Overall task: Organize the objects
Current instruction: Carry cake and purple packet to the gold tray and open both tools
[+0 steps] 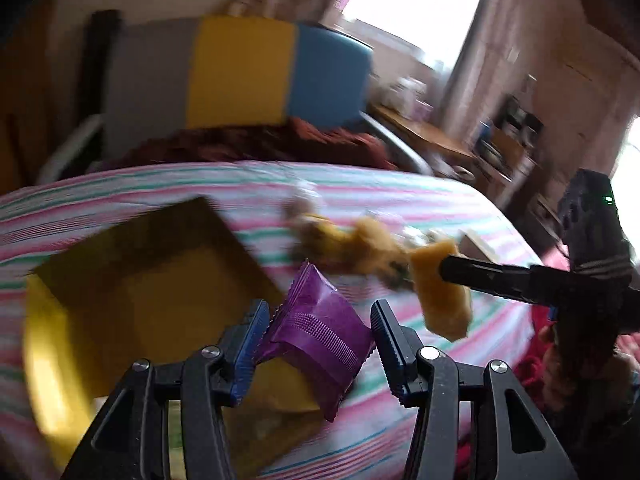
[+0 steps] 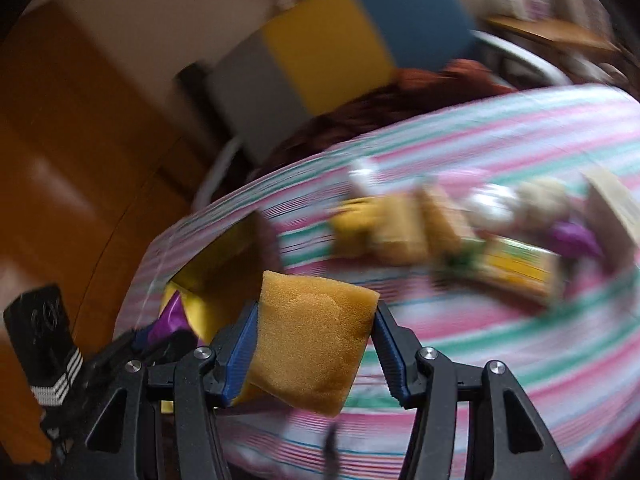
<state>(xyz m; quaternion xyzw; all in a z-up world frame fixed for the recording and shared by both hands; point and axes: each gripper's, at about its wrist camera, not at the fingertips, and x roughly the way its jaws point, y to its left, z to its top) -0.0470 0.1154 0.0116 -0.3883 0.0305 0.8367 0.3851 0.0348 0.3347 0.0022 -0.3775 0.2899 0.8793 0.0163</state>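
My left gripper (image 1: pixel 320 320) is shut on a purple foil packet (image 1: pixel 320 328), held above the near right corner of a yellow open box (image 1: pixel 44 344) on the striped bedsheet. My right gripper (image 2: pixel 316 320) is shut on an orange-yellow sponge (image 2: pixel 312 340). In the left wrist view that sponge (image 1: pixel 440 292) hangs at the tip of the right gripper (image 1: pixel 444 270), to the right of the box. In the right wrist view the left gripper (image 2: pixel 160 336) with the purple packet (image 2: pixel 172 316) shows at the lower left, next to the yellow box (image 2: pixel 212 276).
A blurred heap of small items (image 2: pixel 460 236) lies on the pink, green and white striped sheet (image 1: pixel 400 192): yellow and tan pieces, a green-yellow pack, something purple. A grey, yellow and blue headboard (image 1: pixel 240 72) and a red blanket (image 1: pixel 260 144) stand behind. Wooden furniture lies to the right.
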